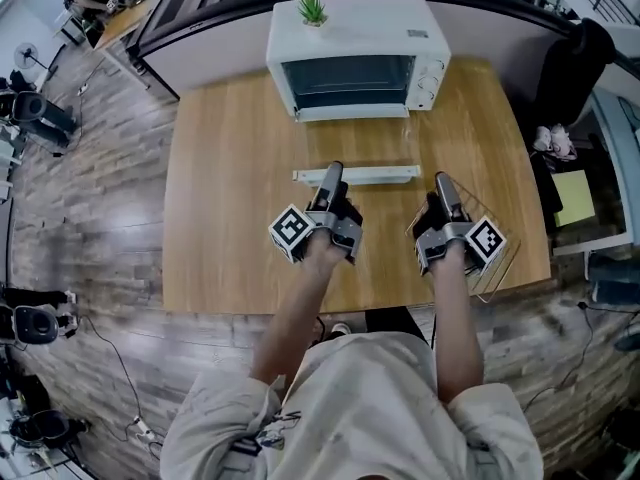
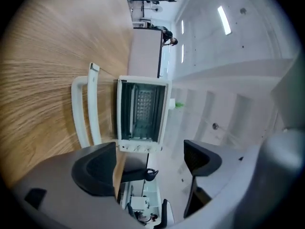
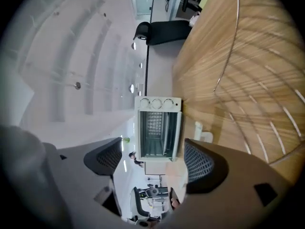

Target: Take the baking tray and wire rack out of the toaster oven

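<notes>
Both grippers hover low over the table [image 1: 225, 218], fingers released and empty. The baking tray [image 1: 356, 175] lies crosswise just ahead of the left gripper [image 1: 332, 173], between it and the toaster oven [image 1: 350, 58]. The wire rack [image 3: 257, 89] lies beneath the right gripper [image 1: 444, 183] (near the table's right front edge). Open wood lies to the left.

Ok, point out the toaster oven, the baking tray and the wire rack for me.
toaster oven [image 1: 365, 28], head view, its white top panel.
baking tray [image 1: 385, 175], head view, its right half.
wire rack [image 1: 498, 276], head view, its outer right wires.
</notes>
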Action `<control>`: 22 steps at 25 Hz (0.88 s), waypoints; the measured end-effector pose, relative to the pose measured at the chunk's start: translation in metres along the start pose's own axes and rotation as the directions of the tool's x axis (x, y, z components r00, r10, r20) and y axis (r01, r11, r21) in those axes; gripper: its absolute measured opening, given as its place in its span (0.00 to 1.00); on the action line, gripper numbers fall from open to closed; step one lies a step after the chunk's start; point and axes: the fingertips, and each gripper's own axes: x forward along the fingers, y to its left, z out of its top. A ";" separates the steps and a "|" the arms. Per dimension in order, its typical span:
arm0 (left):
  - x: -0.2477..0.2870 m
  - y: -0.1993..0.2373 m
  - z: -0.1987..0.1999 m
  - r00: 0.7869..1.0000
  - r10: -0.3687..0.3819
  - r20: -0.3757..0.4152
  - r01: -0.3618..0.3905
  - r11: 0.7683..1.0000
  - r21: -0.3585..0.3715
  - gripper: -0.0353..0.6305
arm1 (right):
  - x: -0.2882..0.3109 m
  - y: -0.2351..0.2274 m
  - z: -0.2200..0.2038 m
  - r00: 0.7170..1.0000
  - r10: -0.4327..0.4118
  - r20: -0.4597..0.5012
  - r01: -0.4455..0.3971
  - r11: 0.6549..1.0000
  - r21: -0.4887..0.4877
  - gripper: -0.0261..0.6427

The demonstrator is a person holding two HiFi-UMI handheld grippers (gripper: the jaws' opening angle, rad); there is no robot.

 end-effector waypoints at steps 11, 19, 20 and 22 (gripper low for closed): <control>0.011 -0.006 0.050 0.993 -0.045 0.113 0.042 0.999 0.026 0.74 | 0.063 0.005 -0.009 0.997 0.040 -0.069 -0.042 0.999 -0.015 0.65; 0.042 -0.010 0.067 0.988 -0.052 0.148 0.044 0.997 0.057 0.74 | 0.110 -0.002 0.006 0.994 0.029 -0.102 -0.029 1.000 -0.004 0.60; 0.046 -0.008 0.071 0.987 -0.045 0.157 0.035 0.997 0.063 0.74 | 0.117 -0.003 0.007 0.994 0.027 -0.108 -0.028 1.000 -0.006 0.60; 0.055 -0.006 0.078 0.984 -0.035 0.174 0.023 0.997 0.071 0.74 | 0.132 -0.006 0.011 0.993 0.023 -0.119 -0.024 1.000 -0.007 0.60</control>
